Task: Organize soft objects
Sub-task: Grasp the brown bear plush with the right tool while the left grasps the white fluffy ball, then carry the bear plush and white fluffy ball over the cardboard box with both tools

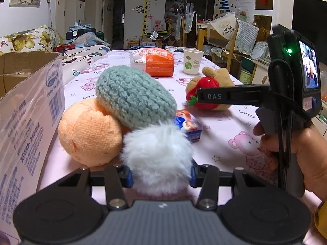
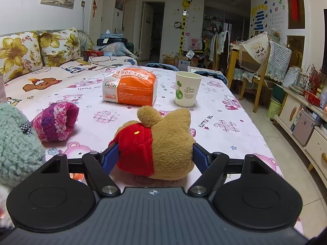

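Observation:
My left gripper [image 1: 161,175] is shut on the white fluffy pompom [image 1: 157,153] of a grey-green knitted hat [image 1: 134,96]. The hat leans on an orange knitted ball [image 1: 90,132] on the table. My right gripper [image 2: 155,155] has its blue pads [image 2: 111,157] around a plush bear in a red shirt [image 2: 157,145] that lies on the tablecloth. The bear also shows in the left wrist view [image 1: 208,89], behind the right gripper's finger [image 1: 224,97]. A pink-purple knitted piece [image 2: 55,120] lies to the left of the bear.
An open cardboard box [image 1: 30,106] stands at the table's left edge. An orange-and-white pack [image 2: 130,87] and a paper cup [image 2: 187,88] stand further back. A small blue-and-orange carton [image 1: 189,125] lies behind the pompom. The tablecloth [image 2: 220,122] is pink with bears.

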Demonstrator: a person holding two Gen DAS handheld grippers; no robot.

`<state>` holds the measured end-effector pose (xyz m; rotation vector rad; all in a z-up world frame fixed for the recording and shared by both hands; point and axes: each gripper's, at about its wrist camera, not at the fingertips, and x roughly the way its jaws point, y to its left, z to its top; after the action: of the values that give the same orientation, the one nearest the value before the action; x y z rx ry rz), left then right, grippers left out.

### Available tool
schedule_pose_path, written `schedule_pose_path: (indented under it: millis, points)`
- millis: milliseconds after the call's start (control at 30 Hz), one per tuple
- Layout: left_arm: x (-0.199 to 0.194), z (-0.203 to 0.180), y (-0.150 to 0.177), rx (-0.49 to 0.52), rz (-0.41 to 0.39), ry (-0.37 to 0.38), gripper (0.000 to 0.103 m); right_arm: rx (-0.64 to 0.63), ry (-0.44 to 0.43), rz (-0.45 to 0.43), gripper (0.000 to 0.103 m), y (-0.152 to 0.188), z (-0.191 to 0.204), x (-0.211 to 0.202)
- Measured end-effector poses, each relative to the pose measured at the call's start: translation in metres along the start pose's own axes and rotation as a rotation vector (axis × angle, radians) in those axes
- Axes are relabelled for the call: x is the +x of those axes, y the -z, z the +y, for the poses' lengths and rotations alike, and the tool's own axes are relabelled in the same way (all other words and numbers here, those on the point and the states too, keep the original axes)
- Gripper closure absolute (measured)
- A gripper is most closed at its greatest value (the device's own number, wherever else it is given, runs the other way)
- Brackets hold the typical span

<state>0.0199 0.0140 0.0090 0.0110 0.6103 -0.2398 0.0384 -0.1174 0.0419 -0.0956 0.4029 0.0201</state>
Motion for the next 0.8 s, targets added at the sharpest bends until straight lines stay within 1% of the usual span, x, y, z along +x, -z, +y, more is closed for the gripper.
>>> schedule_pose_path:
  millis: [267,467,633,800]
  points:
    - [-0.009,0.003,-0.003,-0.015,-0.019,0.022,0.057,0.067,0.0,0.032,0.008,-0.002,-0.008,-0.015]
    - [-0.019,0.004,-0.007,-0.026,-0.047,0.058,0.057,0.072,0.005,0.057,0.008,0.005,-0.005,-0.033]
    - [-0.031,0.007,-0.011,-0.04,-0.083,0.092,0.057,0.099,0.008,0.06,0.008,0.004,-0.005,-0.048]
    - [-0.041,0.012,-0.015,-0.053,-0.112,0.115,0.057,0.136,-0.003,0.044,0.008,0.0,-0.003,-0.067]
